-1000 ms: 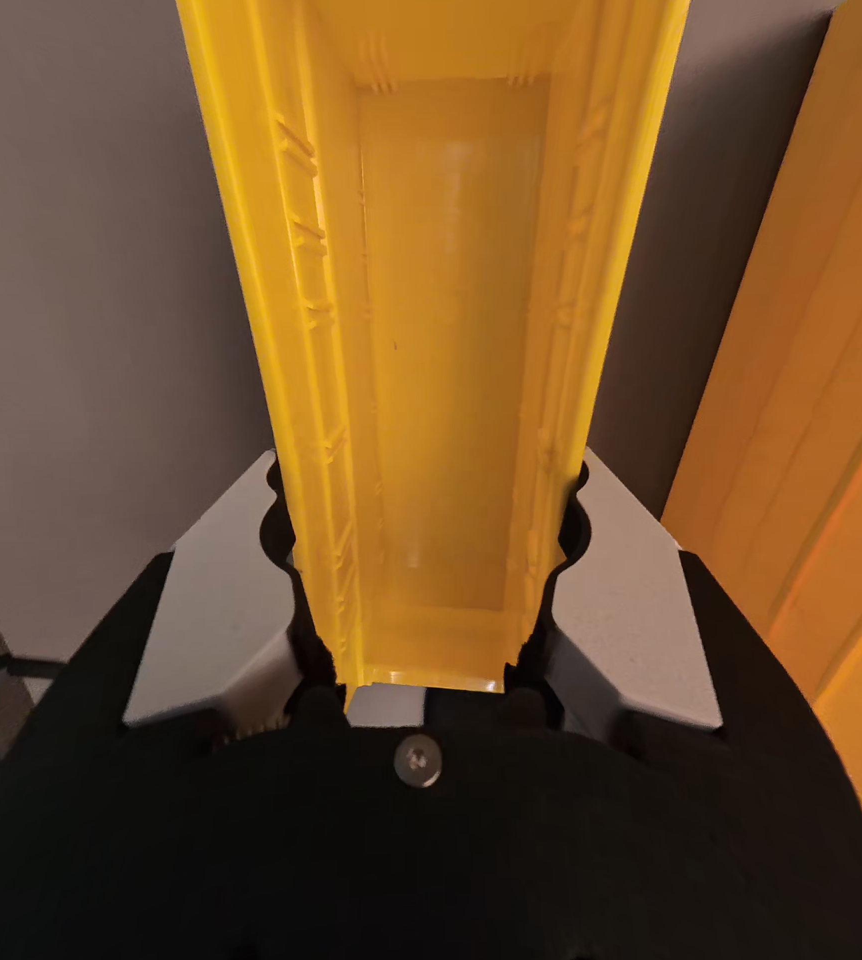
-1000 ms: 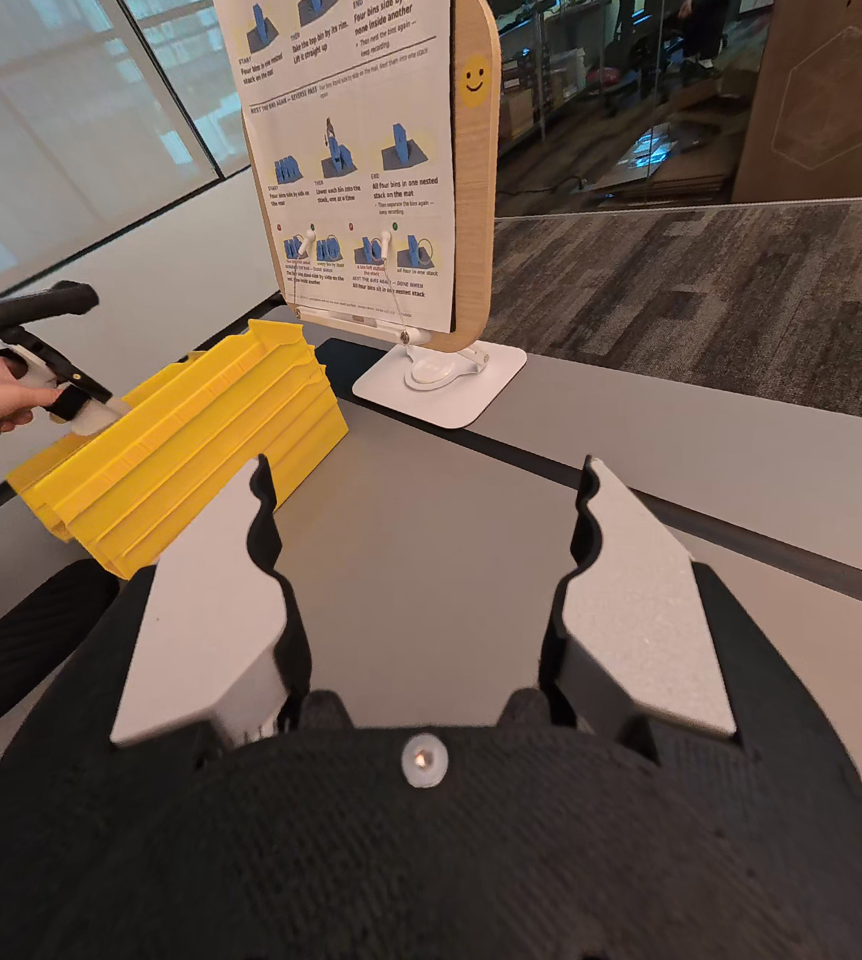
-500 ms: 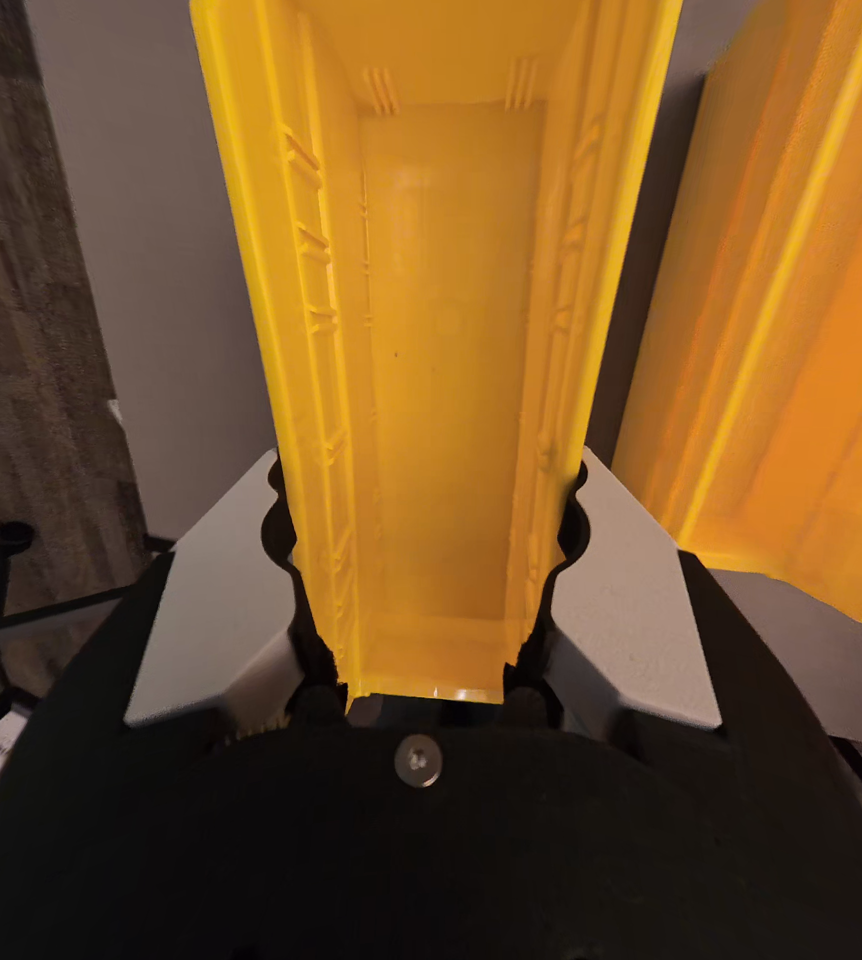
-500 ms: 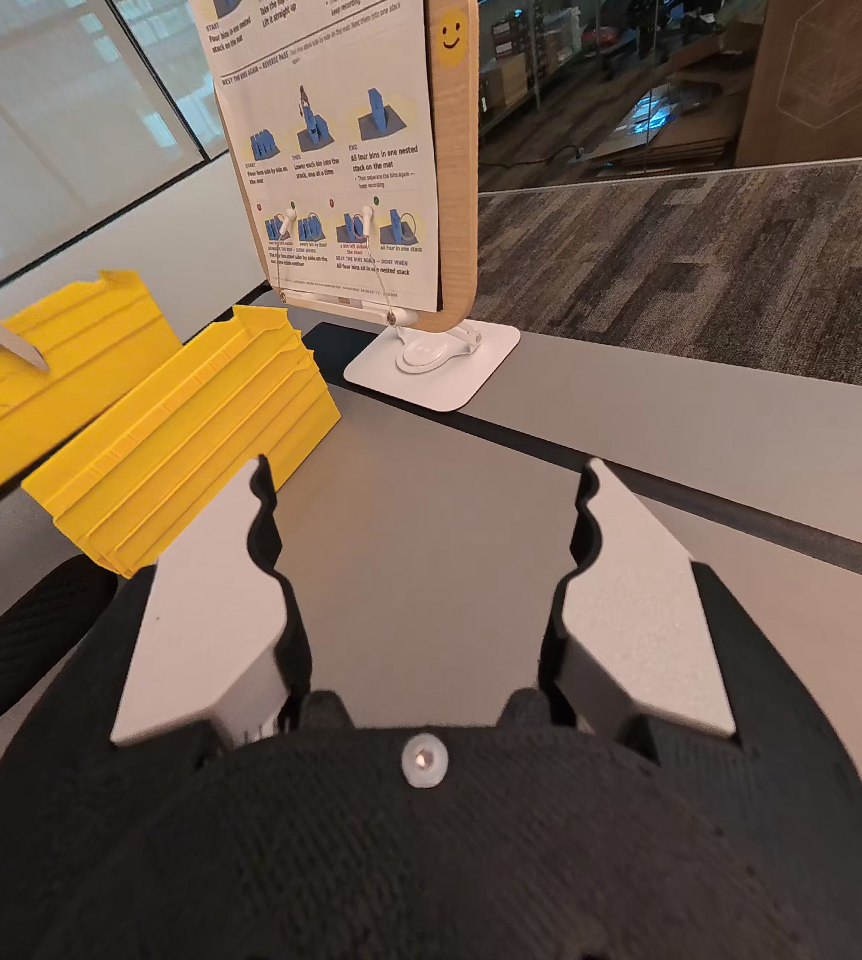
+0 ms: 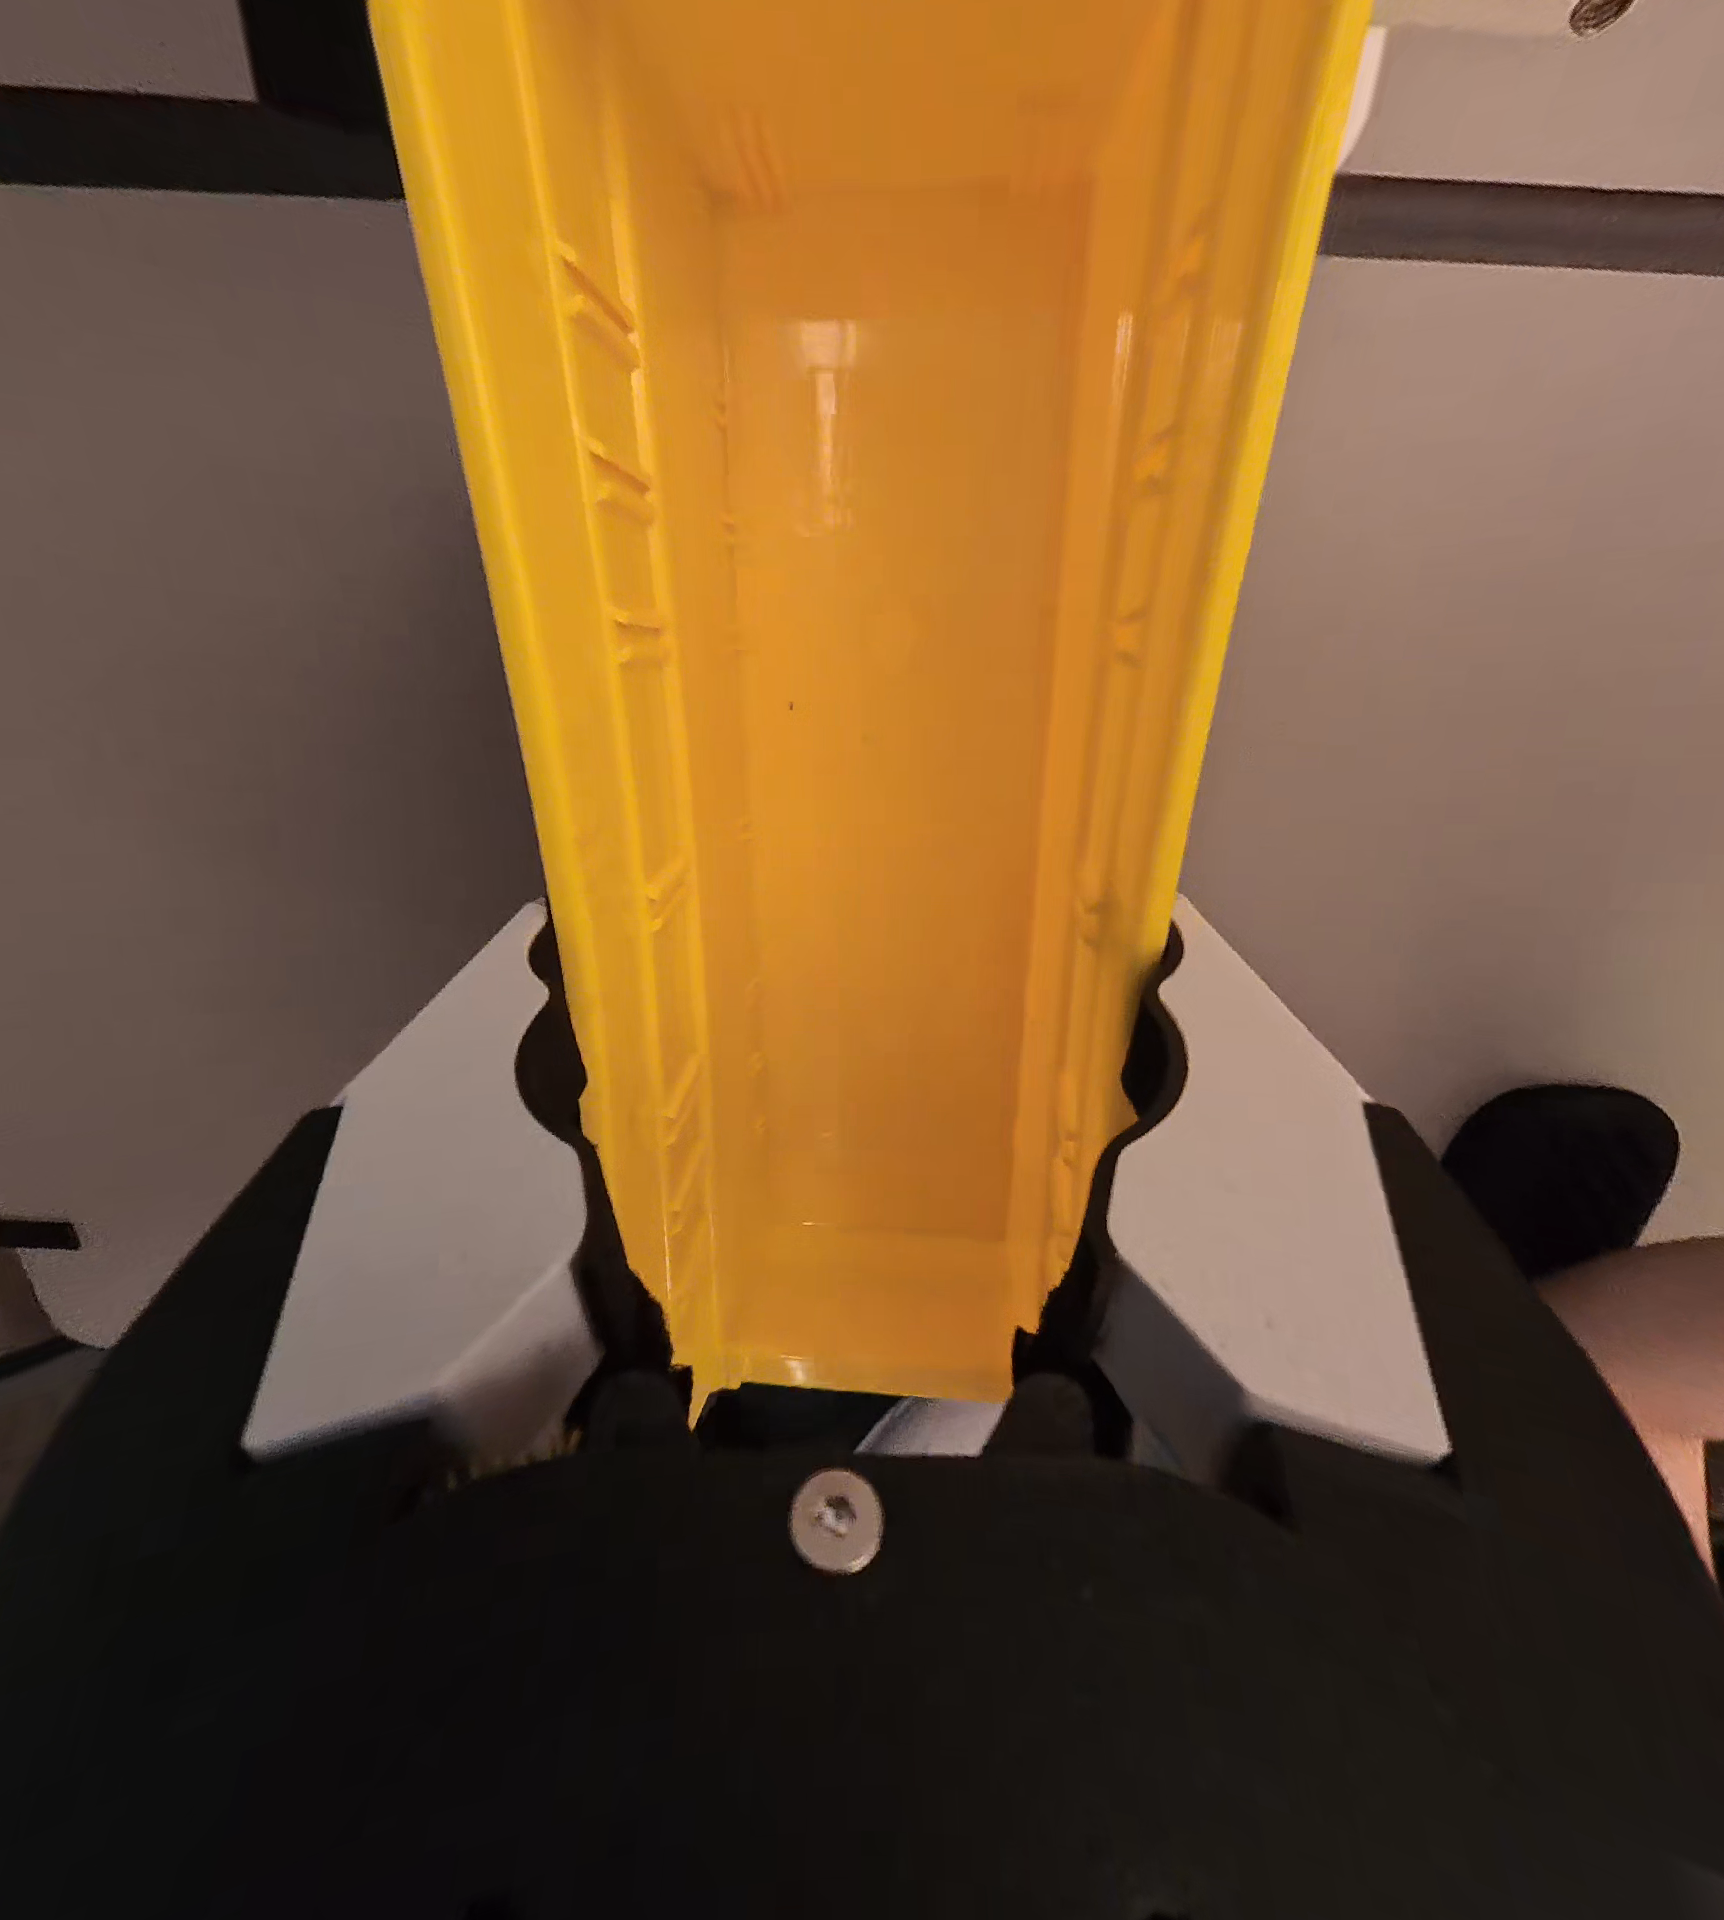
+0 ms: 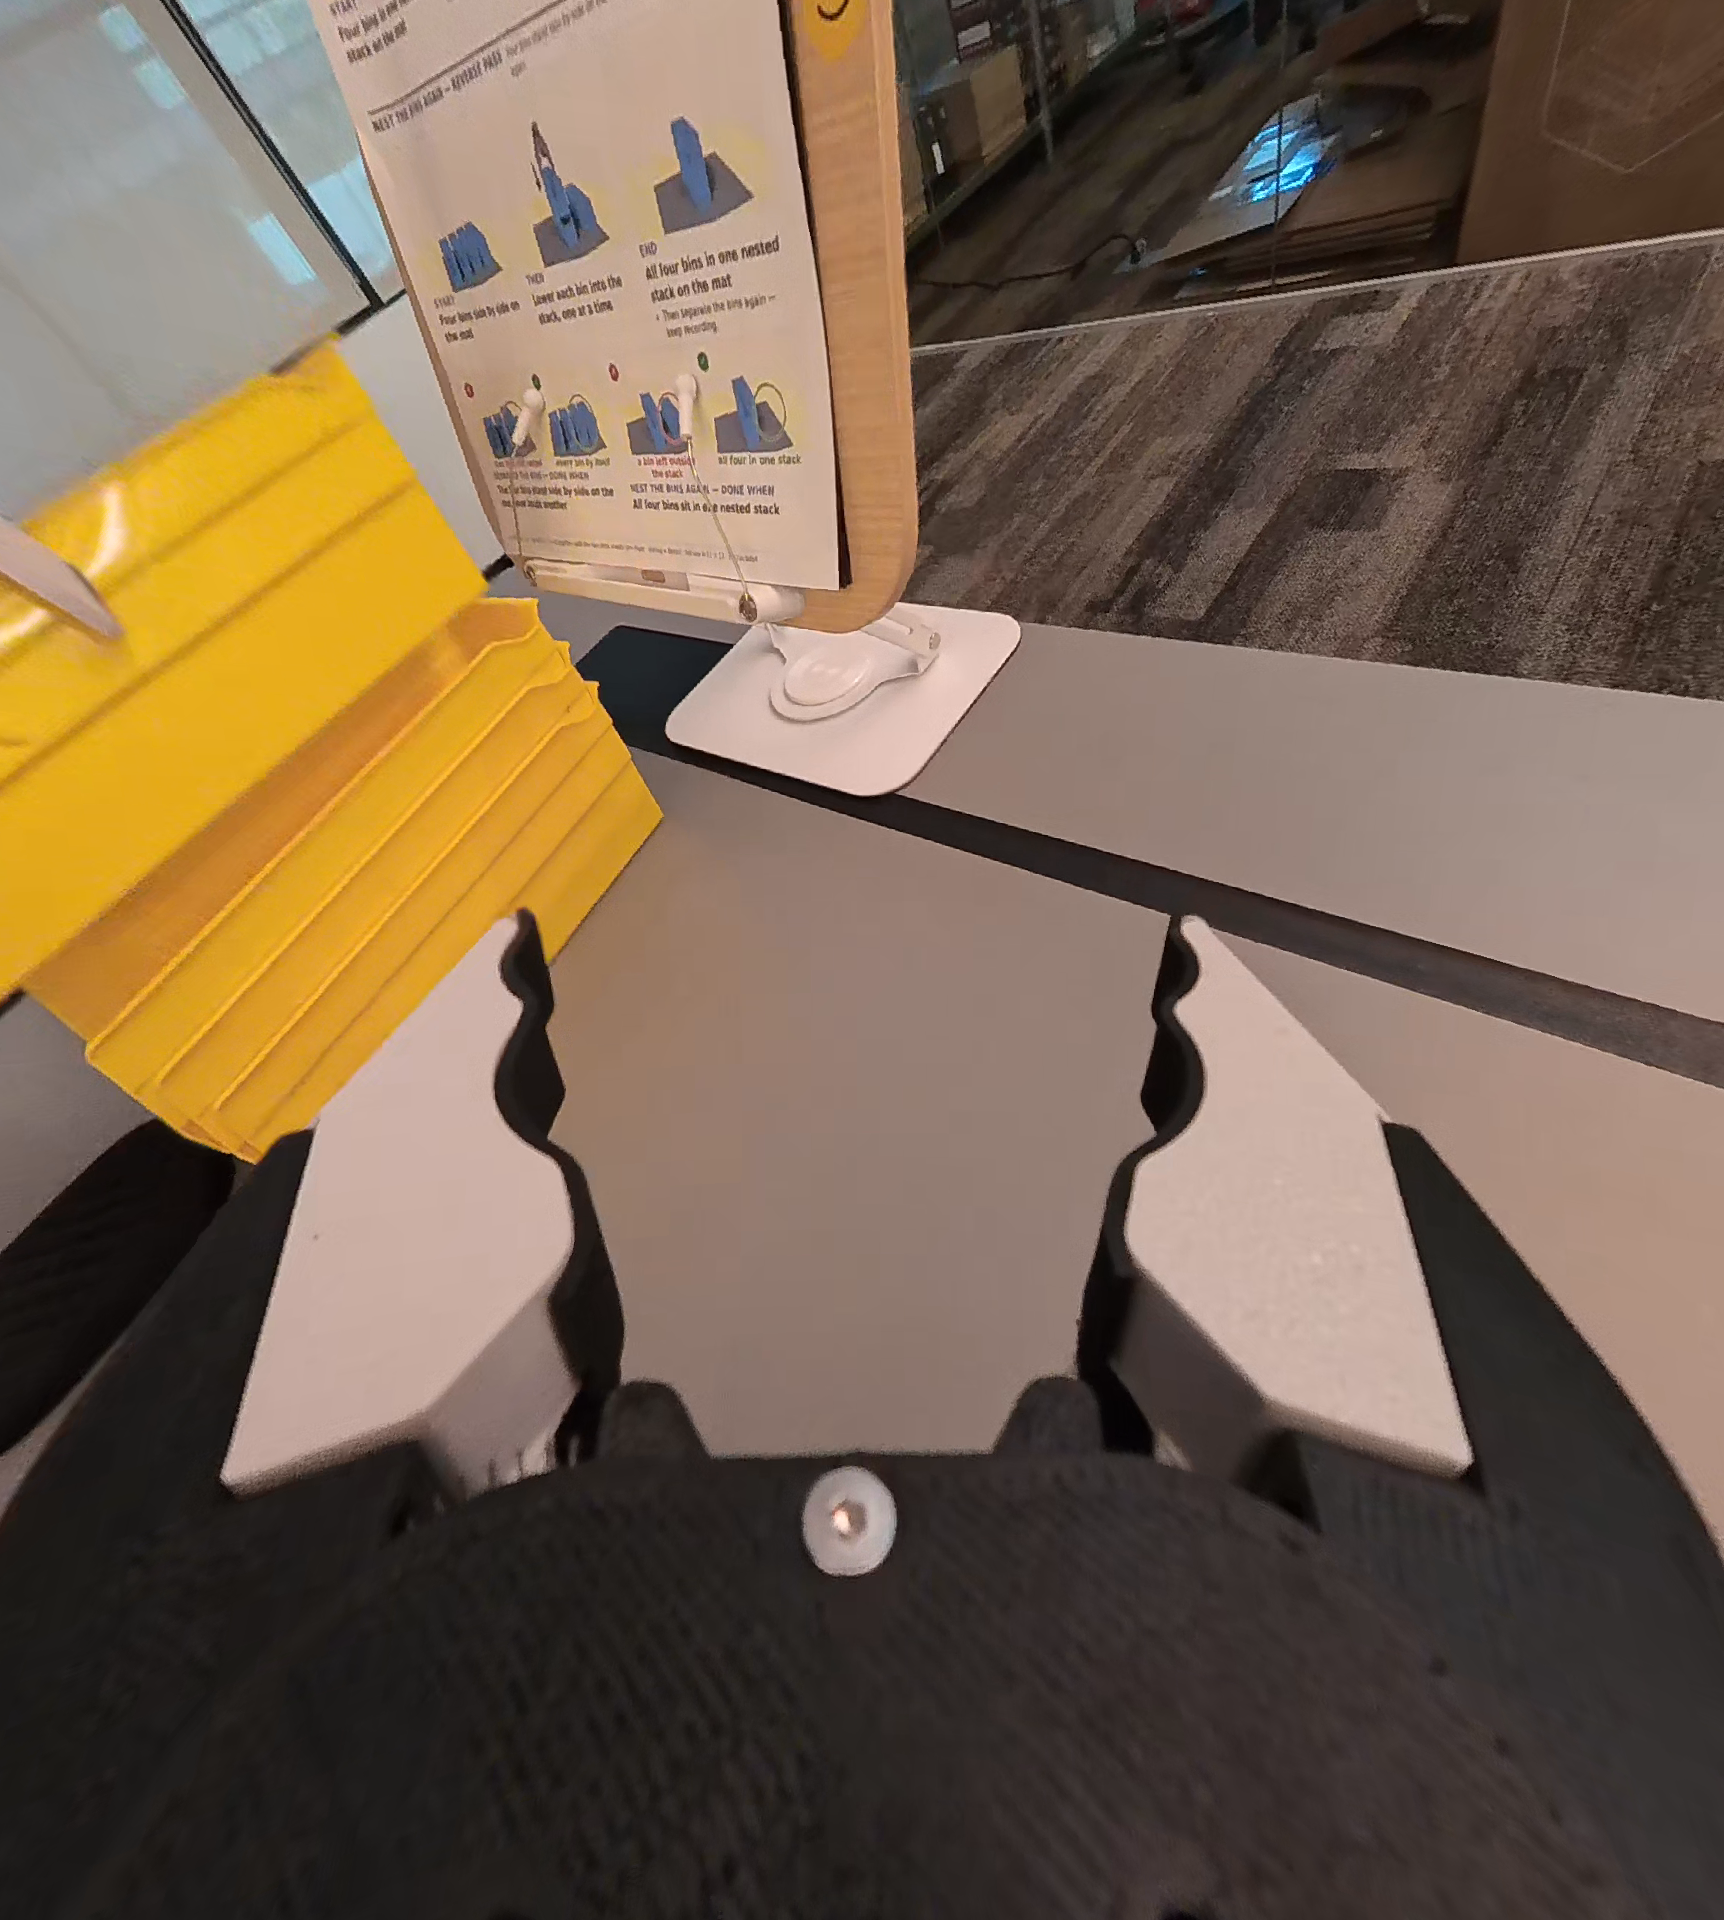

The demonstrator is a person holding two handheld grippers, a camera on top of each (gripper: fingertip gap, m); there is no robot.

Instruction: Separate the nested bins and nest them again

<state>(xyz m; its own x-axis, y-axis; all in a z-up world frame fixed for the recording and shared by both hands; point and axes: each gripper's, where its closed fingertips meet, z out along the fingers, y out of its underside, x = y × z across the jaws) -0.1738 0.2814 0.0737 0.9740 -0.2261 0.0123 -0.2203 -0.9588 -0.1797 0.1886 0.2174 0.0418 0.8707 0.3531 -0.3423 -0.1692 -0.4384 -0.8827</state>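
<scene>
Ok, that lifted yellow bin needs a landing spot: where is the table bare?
Bare grey table runs ahead of the open right gripper, bordered left by the nested yellow plastic bins and behind by the white sign stand base. The left is crowded, with the lifted yellow bin overhead.

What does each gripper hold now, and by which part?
The left gripper clamps one yellow bin across its two long side walls, near one end. The right gripper holds nothing.
</scene>
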